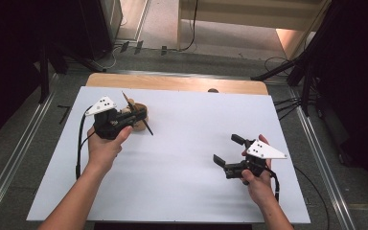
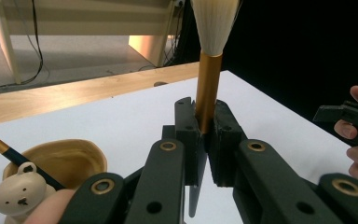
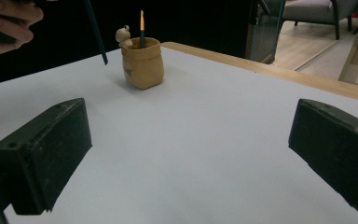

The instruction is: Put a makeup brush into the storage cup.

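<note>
My left gripper (image 1: 135,115) (image 2: 207,126) is shut on a brush (image 1: 147,127) (image 2: 208,84) with a gold ferrule and white bristles. It holds the brush upright in the left gripper view and slanted beside a tan sack-shaped pot (image 1: 142,107) (image 2: 70,158) (image 3: 142,63). The pot has a small bear figure (image 2: 16,193) (image 3: 123,35) on its rim and a second brush (image 2: 0,149) (image 3: 141,28) standing in it. The held brush's dark handle end (image 3: 95,32) hangs to the pot's left. My right gripper (image 1: 227,149) (image 3: 191,154) is open above the white board, with nothing between its jaws.
A white board (image 1: 187,143) covers the wooden table (image 1: 172,82), whose bare edge shows at the back. Black stands and cables (image 1: 292,72) are on the floor to the right, and pale wooden furniture (image 1: 249,19) stands beyond the table.
</note>
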A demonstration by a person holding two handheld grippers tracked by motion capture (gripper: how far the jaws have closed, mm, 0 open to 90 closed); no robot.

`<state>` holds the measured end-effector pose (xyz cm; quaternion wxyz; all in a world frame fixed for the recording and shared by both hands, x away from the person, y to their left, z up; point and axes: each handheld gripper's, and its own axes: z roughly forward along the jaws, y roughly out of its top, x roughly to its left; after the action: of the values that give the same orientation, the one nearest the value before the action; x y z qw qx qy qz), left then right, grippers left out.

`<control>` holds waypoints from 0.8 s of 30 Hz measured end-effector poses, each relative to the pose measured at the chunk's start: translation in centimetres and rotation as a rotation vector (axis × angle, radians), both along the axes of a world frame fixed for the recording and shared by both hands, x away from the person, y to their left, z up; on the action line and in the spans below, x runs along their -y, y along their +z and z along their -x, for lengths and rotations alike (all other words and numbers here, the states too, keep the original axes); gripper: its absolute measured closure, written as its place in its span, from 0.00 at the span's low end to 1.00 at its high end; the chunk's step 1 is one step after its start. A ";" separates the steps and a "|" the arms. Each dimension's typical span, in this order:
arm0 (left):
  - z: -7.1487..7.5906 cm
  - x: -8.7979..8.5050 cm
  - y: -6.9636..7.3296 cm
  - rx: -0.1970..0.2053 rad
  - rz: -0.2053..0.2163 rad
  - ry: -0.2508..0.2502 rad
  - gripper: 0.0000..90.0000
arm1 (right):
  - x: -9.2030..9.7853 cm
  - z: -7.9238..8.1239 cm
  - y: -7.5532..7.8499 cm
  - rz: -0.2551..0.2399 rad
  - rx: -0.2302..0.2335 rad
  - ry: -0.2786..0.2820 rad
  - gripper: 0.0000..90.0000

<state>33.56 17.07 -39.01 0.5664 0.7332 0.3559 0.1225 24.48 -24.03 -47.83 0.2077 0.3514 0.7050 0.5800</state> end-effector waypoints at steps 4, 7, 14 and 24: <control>-0.1 -0.2 0.2 0.002 -0.002 0.004 0.94 | 0.8 0.3 -0.2 0.004 -0.006 -0.017 0.00; -0.3 -0.3 0.3 0.002 -0.003 0.006 0.94 | 1.3 0.5 -0.3 0.005 -0.015 -0.027 0.00; -0.6 -0.4 0.4 0.005 -0.007 0.014 0.94 | 2.4 1.0 -0.5 0.015 -0.017 -0.049 0.00; -0.9 -0.9 1.0 0.018 -0.016 0.032 0.94 | 4.2 1.7 -0.9 0.021 -0.026 -0.070 0.00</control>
<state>34.45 17.93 -37.96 0.5615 0.7308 0.3617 0.1410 22.79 -28.21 -48.77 0.2224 0.3812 0.7010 0.5601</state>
